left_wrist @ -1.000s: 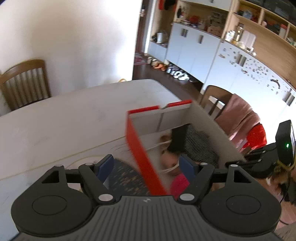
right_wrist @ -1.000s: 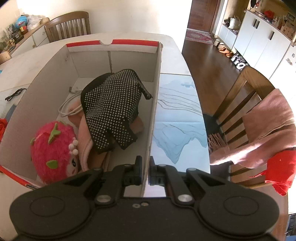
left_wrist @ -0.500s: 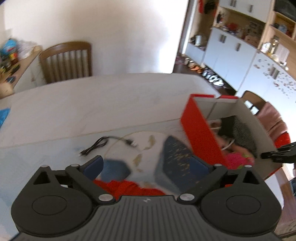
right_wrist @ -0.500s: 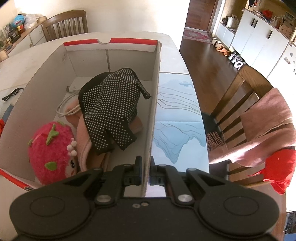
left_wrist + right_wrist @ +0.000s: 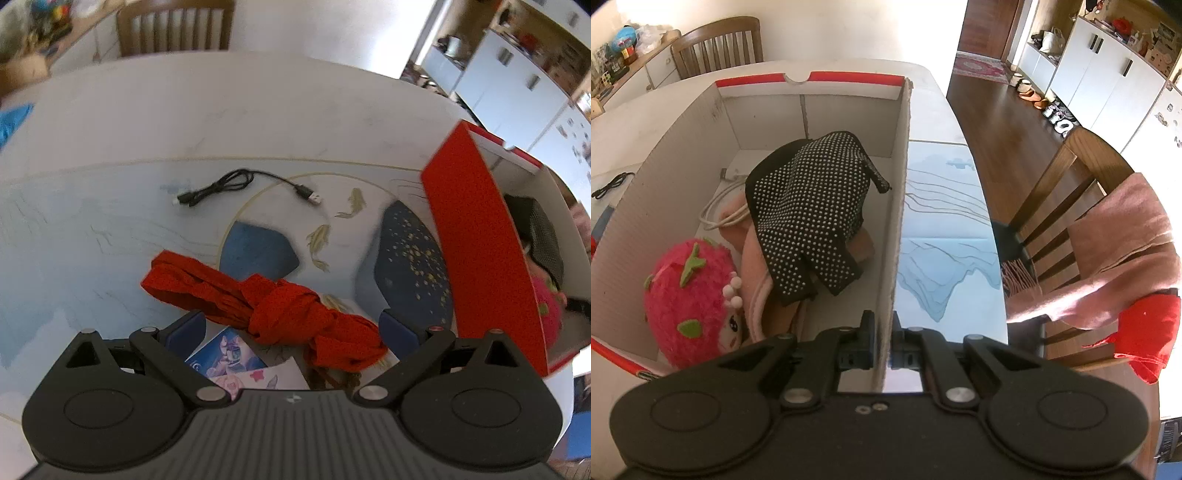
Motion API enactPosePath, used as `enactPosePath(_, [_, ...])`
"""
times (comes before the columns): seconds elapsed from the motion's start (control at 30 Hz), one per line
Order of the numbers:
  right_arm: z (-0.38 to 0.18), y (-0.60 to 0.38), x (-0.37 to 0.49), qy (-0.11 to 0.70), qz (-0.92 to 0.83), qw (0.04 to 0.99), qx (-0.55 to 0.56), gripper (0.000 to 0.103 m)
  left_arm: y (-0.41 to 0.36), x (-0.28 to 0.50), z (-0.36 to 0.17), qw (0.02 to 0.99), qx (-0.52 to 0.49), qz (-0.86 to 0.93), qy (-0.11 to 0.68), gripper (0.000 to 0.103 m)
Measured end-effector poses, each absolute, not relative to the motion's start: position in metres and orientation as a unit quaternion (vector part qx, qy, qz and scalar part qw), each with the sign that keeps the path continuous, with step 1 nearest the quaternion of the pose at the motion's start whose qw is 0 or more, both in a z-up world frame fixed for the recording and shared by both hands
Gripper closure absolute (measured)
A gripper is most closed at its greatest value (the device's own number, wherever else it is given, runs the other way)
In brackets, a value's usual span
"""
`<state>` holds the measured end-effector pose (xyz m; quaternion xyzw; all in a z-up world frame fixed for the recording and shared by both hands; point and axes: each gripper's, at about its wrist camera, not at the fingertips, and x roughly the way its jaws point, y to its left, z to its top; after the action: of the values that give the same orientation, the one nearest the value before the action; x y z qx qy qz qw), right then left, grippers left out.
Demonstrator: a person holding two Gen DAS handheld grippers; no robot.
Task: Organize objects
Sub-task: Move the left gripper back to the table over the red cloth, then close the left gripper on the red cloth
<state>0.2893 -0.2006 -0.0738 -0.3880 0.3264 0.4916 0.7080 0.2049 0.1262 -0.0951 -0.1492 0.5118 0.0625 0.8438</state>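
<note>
I am counting one red cloth (image 5: pixel 273 314) knotted in the middle, one black cable (image 5: pixel 236 186) and a few picture cards (image 5: pixel 236 363) lying on the worktop (image 5: pixel 184 118), and one cardboard box (image 5: pixel 900 206) with red outer sides standing at its right part. Inside the box I am seeing one pink plush toy (image 5: pixel 689 299), one black dotted garment (image 5: pixel 809 218), one pink cloth (image 5: pixel 757 280) under it and one white cord (image 5: pixel 720 210).

I am holding the left tool (image 5: pixel 291 325) above the red cloth with its two blue fingers (image 5: pixel 397 328) standing wide apart. The knot of the cloth is lying between the fingers and a little ahead of them; nothing is pressing on it, as far as I can tell. The cards are lying under the cloth, close to the tool body. The cable is lying well ahead of the tool, apart from the cloth. The box is standing to the right of the left tool.

I am keeping the right tool (image 5: pixel 884 332) together on the right wall of the box, one finger inside the box and one outside it, so the wall is clamped between them.
</note>
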Motion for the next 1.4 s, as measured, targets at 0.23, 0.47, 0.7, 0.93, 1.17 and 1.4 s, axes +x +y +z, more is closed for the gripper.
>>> enactPosePath(0.23, [-0.074, -0.200, 0.289, 0.309, 0.510, 0.696, -0.399, 0.098, 0.138, 0.222, -0.120, 0.819, -0.186, 0.086, 0.536, 0.003])
enactPosePath(0.47, [-0.074, -0.200, 0.289, 0.308, 0.511, 0.696, -0.401, 0.098, 0.142, 0.235, -0.133, 0.815, -0.195, 0.093, 0.538, 0.003])
enactPosePath(0.7, [-0.074, -0.201, 0.290, 0.306, 0.512, 0.695, -0.401, 0.098, 0.142, 0.245, -0.137, 0.818, -0.186, 0.107, 0.534, 0.005])
enactPosePath(0.93, [-0.074, -0.201, 0.289, 0.306, 0.513, 0.695, -0.401, 0.098, 0.138, 0.248, -0.133, 0.821, -0.182, 0.099, 0.533, 0.041])
enactPosePath(1.17, [-0.074, -0.201, 0.289, 0.306, 0.513, 0.695, -0.401, 0.098, 0.135, 0.248, -0.122, 0.831, -0.179, 0.096, 0.518, 0.083])
enactPosePath(1.4, [-0.075, -0.200, 0.289, 0.306, 0.514, 0.695, -0.400, 0.098, 0.134, 0.240, -0.100, 0.846, -0.192, 0.063, 0.493, 0.092])
